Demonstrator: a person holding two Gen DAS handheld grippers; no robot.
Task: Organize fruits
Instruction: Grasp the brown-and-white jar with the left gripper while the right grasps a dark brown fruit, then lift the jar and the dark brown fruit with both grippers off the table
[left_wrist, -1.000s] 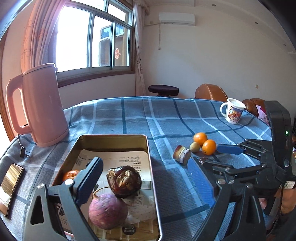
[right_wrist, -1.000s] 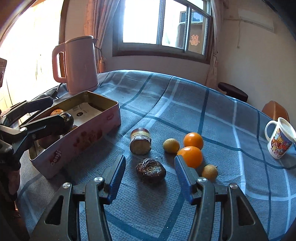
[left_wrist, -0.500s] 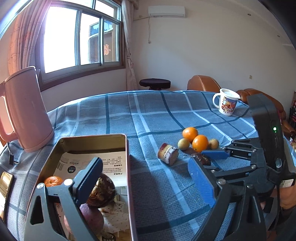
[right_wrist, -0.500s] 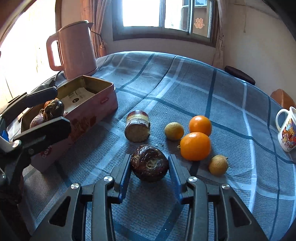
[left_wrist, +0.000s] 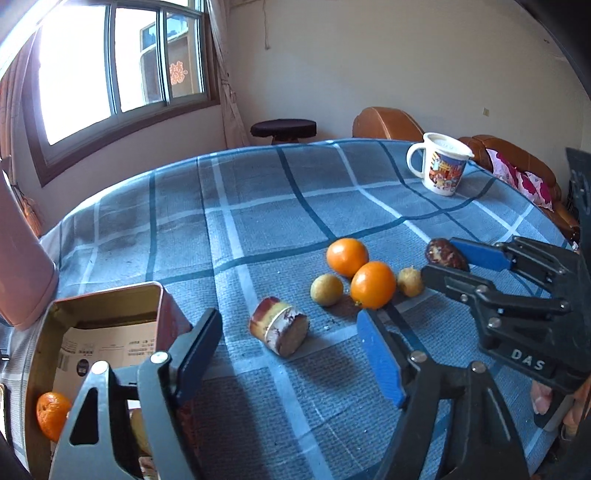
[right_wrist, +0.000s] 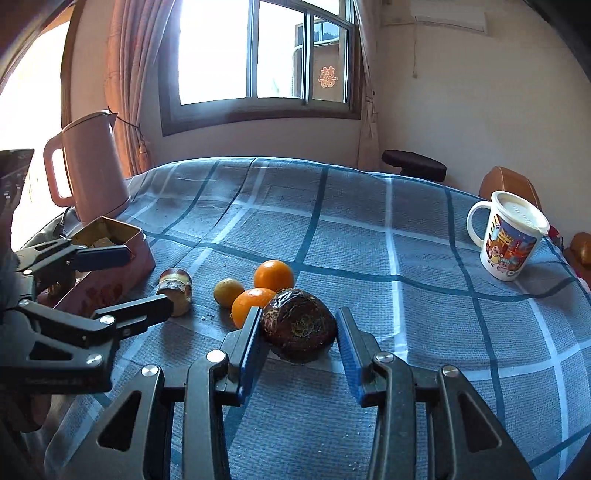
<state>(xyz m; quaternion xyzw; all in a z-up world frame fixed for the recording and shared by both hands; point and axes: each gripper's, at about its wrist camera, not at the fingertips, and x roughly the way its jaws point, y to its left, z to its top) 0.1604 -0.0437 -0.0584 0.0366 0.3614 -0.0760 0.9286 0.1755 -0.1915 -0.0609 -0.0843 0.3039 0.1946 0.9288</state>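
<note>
My right gripper (right_wrist: 298, 336) is shut on a dark wrinkled fruit (right_wrist: 298, 325) and holds it above the blue checked cloth; it also shows in the left wrist view (left_wrist: 445, 255). Below it lie two oranges (left_wrist: 373, 284) (left_wrist: 347, 256), two small yellow-brown fruits (left_wrist: 327, 290) (left_wrist: 410, 282) and a cut brown chunk (left_wrist: 280, 330). My left gripper (left_wrist: 291, 350) is open and empty, just right of the metal tin (left_wrist: 40, 354), which holds an orange (left_wrist: 51, 413).
A pink kettle (right_wrist: 88, 166) stands behind the tin at the table's left. A white printed mug (right_wrist: 511, 240) stands at the far right. A stool (left_wrist: 283, 129) and brown chairs (left_wrist: 388, 123) stand beyond the table.
My right gripper closed on the dark wrinkled fruit and lifted it off the cloth. My left gripper swung right, away from over the tin, and stayed open.
</note>
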